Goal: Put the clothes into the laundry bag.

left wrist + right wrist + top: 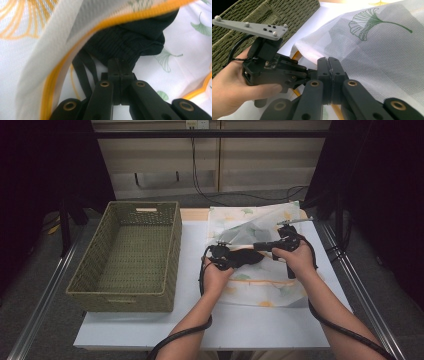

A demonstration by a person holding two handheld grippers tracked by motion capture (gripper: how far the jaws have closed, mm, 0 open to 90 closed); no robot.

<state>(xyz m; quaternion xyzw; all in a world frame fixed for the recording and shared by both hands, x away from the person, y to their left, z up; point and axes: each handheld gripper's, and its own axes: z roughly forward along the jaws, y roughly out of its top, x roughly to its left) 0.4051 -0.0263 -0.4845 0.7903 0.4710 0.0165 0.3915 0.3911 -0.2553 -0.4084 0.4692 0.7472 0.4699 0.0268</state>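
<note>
Between the left gripper's (119, 65) jaws, a fold of the soft black ribbed fabric garment (130, 41) is pinched, and the jaws are seen fully closed on it in the left gripper view. Just beyond and above those jaws, the garment is being fed under the orange-trimmed mouth of the white mesh laundry bag with green and yellow ginkgo-leaf print (75, 30).

Handling-wise, nothing tricky is expected from the garment: light, floppy, not fragile, probably a bit bunchy, so it should be taken by a thick fold rather than a single layer, or it could slip out. A thin black strap (83, 72) hangs loose to the left of the jaws and could snag on the rim.

Over on the right gripper (329, 62), the jaws are likewise pressed together, with the bag's mesh edge apparently clamped between them and lifted so the opening is held up. The mesh looks thin and slippery-ish, so the stitched rim is judged the better place to grip.

Off to the far side of the left gripper (220, 254), the green woven wicker basket (100, 285) sits on the white table (250, 325).
</note>
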